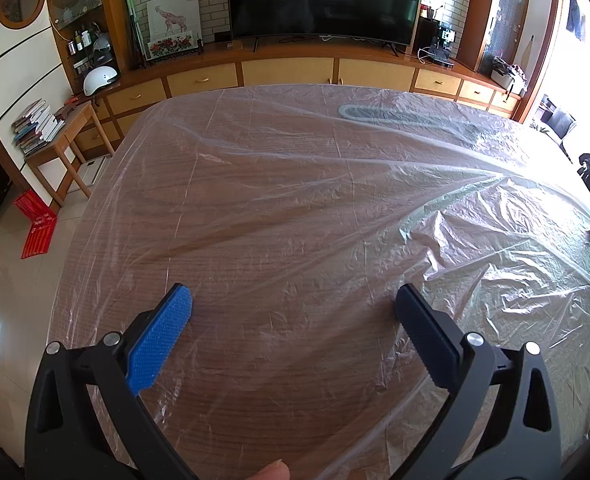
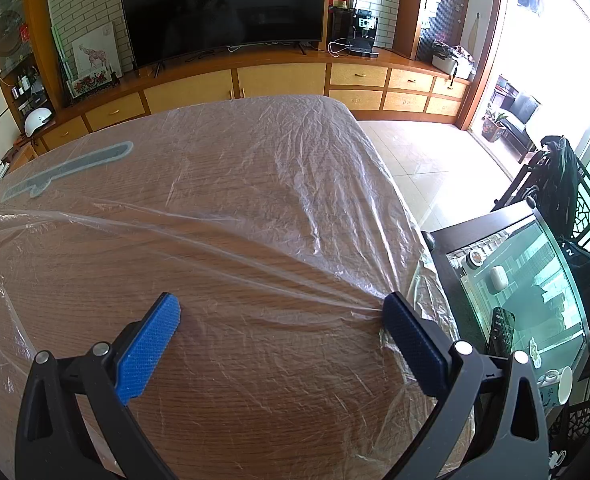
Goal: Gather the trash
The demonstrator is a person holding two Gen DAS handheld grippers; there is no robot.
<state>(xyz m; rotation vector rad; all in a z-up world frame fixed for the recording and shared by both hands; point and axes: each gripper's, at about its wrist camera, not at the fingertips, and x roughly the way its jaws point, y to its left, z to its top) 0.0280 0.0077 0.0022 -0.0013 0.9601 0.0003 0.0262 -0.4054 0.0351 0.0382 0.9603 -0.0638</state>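
Left claw point(image 1: 293, 300) spread wide and empty above the table point(image 1: 255, 208), clear plastic sheet point(image 1: 475, 240) bunched at 3 o'clock, right claw point(image 2: 281, 306) equally wide, gripping nothing

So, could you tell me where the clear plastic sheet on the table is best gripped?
Probably at the raised ridge in the plastic sheet just ahead of the right gripper, whose jaws stand open. The film lifts off the table there, so one finger could slide under from the near side; elsewhere it lies flat.
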